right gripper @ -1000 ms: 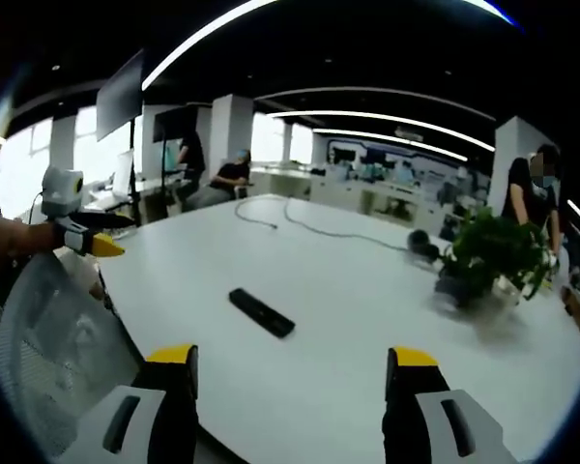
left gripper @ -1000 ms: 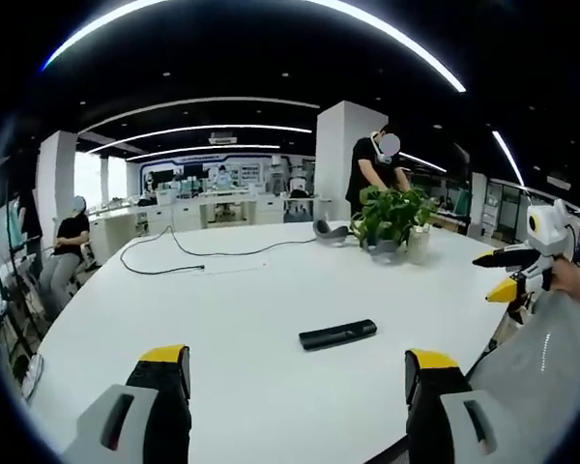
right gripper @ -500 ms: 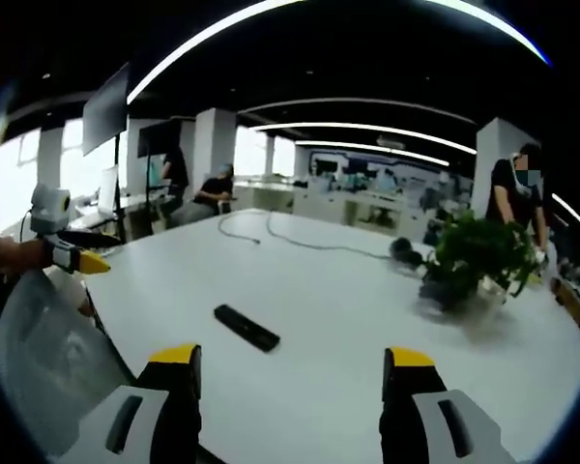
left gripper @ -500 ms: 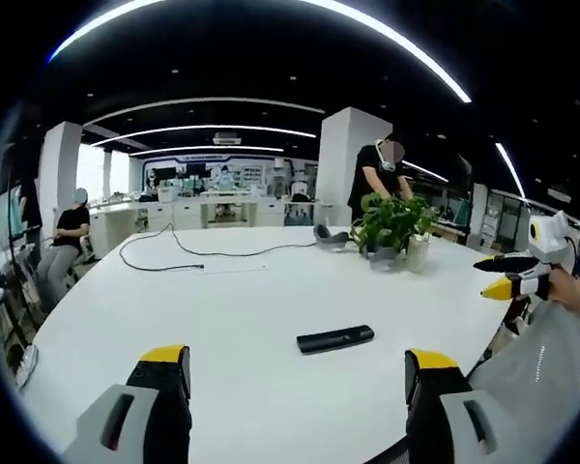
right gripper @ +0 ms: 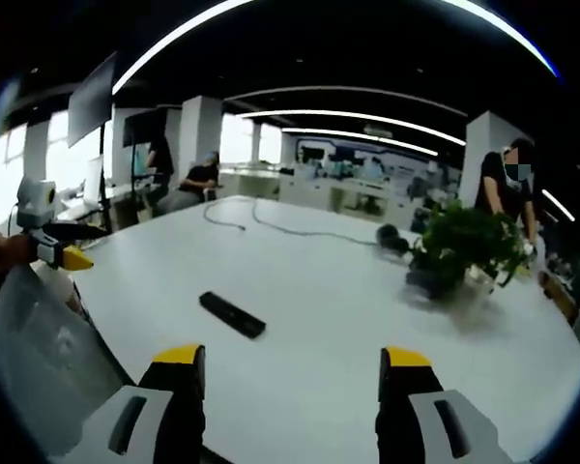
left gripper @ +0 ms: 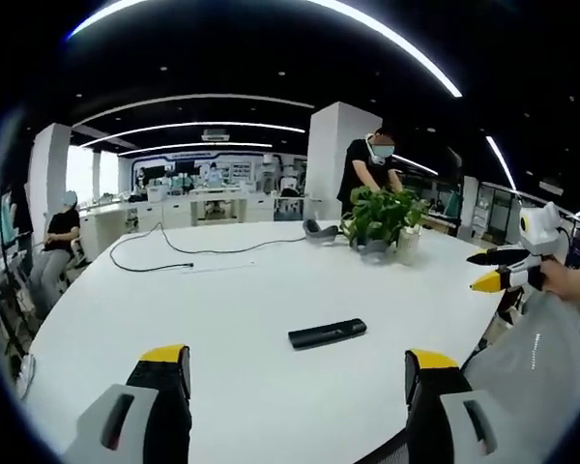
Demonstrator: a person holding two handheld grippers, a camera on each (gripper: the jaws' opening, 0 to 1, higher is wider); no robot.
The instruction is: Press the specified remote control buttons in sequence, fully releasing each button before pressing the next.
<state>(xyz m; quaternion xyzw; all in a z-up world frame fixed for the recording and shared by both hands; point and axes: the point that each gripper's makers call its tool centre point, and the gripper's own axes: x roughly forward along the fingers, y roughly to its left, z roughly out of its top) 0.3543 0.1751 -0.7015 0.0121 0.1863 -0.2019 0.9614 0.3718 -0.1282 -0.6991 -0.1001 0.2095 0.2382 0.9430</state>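
Black remote control (left gripper: 327, 333) lies flat on the white table (left gripper: 222, 290) — potted plant (left gripper: 379, 218) at its one o'clock; left gripper (left gripper: 295, 377) and right gripper (right gripper: 287, 375) jaws wide, holding nothing

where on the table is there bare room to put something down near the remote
Bare white table lies all around the black remote: between it and the near edge, and between it and the black cable farther back. The far side is crowded by the potted plant and the things next to it.
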